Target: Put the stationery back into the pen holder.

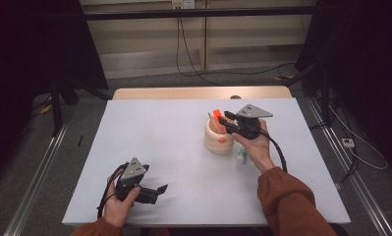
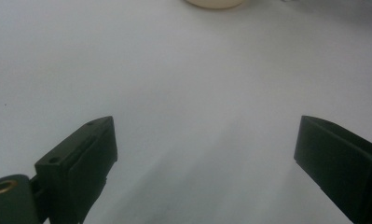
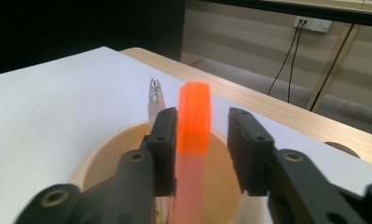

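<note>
Left gripper [image 1: 156, 189]: black body, grey three-cornered plate on top with small dark holes, black cable looping from rear. Fingers [image 2: 83, 158] black, blocky, flat-faced; small holes along top edge, brass-ringed hole at base. Right gripper [image 1: 222, 119]: same black build, grey three-cornered plate, thick black cable trailing back past wrist. Its fingers [image 3: 165, 140] black, rectangular pads, screw holes, rounded pivot links with ringed holes. Sleeves rust-orange, loose, on both forearms.

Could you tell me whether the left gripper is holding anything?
No, the left gripper has its jaws spread wide with bare table between them.
</note>
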{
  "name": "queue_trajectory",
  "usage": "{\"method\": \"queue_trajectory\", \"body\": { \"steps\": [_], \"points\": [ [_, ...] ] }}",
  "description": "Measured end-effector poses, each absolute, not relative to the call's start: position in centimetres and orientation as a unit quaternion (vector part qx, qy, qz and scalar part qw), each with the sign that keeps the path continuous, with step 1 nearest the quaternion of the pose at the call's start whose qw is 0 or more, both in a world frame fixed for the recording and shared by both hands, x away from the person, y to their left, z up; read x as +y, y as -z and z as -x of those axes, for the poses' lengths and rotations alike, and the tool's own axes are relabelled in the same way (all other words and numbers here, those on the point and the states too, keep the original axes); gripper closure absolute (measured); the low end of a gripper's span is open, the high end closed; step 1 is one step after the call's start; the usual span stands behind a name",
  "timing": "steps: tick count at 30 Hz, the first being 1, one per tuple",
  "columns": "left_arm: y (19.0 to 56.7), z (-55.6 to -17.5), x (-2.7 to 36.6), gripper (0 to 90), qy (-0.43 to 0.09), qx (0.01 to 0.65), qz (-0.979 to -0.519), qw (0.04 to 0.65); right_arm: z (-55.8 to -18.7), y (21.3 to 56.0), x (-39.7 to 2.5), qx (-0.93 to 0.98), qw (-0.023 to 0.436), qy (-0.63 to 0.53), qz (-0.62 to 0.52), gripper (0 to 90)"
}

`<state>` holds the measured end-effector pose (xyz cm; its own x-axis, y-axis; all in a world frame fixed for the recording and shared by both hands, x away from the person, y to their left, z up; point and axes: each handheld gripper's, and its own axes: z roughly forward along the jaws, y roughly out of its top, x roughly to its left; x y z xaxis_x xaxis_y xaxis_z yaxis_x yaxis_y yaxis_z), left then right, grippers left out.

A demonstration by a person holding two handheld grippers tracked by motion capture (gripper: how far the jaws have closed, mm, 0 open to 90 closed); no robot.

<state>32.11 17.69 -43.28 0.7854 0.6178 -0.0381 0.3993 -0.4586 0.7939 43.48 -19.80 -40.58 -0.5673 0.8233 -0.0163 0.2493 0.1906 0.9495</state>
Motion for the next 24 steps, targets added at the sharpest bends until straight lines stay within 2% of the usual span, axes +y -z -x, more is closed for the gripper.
{"method": "queue_trajectory", "body": {
  "steps": [2, 13, 18, 24],
  "points": [
    [43.3, -32.1, 17.7, 5.8, -0.128, 0.301, -0.844, 0.424, -43.4, 40.4, -20.0, 0.718, 0.278, -0.519, -0.373, 60.5],
    [43.3, -32.0, 17.7, 5.8, -0.128, 0.303, -0.844, 0.425, -42.8, 39.5, -20.8, 0.718, 0.275, -0.508, -0.388, 28.4],
    [43.2, -32.1, 17.8, 5.8, -0.130, 0.302, -0.844, 0.424, -42.8, 39.4, -21.2, 0.715, 0.276, -0.506, -0.395, 16.8],
    [43.2, -32.1, 17.8, 5.8, -0.130, 0.301, -0.844, 0.425, -42.5, 39.0, -21.8, 0.713, 0.278, -0.498, -0.407, 10.5]
  ]
}}
